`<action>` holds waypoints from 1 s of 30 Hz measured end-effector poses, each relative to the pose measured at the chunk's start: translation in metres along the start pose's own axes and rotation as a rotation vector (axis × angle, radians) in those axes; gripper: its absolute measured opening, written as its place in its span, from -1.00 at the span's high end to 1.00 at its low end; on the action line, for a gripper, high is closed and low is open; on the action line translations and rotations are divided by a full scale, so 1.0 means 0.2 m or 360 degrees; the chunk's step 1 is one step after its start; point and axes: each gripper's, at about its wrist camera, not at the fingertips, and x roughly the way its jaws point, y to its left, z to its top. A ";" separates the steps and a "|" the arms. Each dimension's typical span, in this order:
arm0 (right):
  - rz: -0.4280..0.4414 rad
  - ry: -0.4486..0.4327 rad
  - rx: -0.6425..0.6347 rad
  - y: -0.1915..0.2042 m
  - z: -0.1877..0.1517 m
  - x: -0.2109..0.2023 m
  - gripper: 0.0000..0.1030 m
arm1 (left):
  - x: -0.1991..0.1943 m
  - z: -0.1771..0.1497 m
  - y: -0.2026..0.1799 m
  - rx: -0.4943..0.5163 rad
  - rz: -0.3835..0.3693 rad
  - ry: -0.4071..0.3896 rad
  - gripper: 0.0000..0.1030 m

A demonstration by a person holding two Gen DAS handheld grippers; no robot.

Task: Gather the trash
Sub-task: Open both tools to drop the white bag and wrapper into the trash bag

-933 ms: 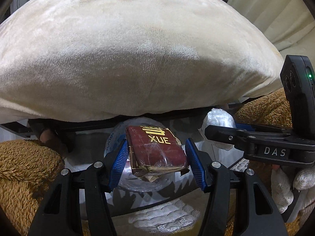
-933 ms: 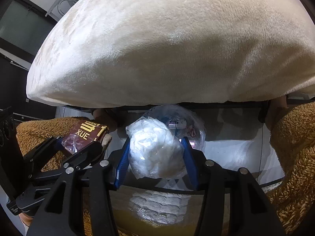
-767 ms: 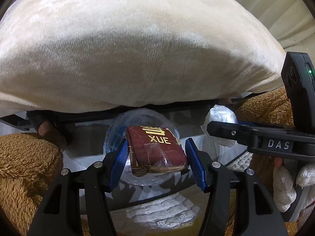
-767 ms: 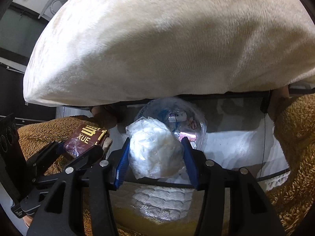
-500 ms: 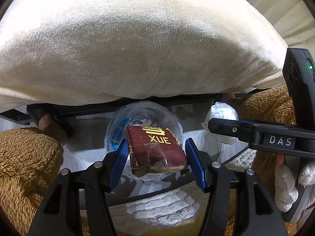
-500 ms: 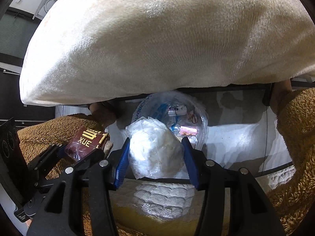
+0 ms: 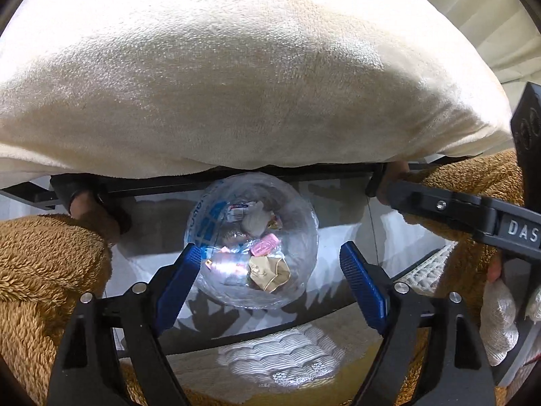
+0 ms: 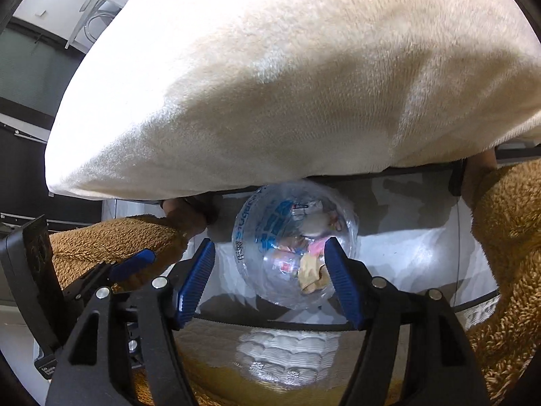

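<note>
Fingers of left gripper (image 7: 270, 272) and right gripper (image 8: 272, 279) just opened, both empty, clear trash bag (image 7: 252, 240) directly below each.

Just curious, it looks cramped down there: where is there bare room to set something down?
Bare white floor lies right of the clear plastic trash bag, toward the brown fleece sleeve. The bag's mouth is crowded with wrappers; the cream cushion overhangs everything behind.

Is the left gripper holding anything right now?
No, the left gripper stands open and empty, with only the trash bag seen below between its pads.
</note>
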 end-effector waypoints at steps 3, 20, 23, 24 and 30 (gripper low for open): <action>-0.0008 -0.0036 -0.0040 0.01 -0.01 -0.03 -0.34 | -0.03 0.00 0.00 0.0001 0.0003 -0.0035 -0.61; -0.0118 -0.0441 -0.0317 0.02 -0.03 -0.29 -0.34 | -0.28 0.02 -0.06 0.0167 -0.0039 -0.0473 -0.61; -0.0186 -0.0593 -0.0404 0.05 -0.04 -0.36 -0.36 | -0.34 0.03 -0.08 0.0205 -0.0001 -0.0605 -0.61; -0.0216 -0.0649 -0.0437 0.06 -0.05 -0.38 -0.38 | -0.36 0.03 -0.08 0.0217 0.0008 -0.0650 -0.61; -0.0306 -0.0934 -0.0585 0.11 -0.08 -0.48 -0.38 | -0.47 0.04 -0.09 0.0267 0.0043 -0.0870 -0.63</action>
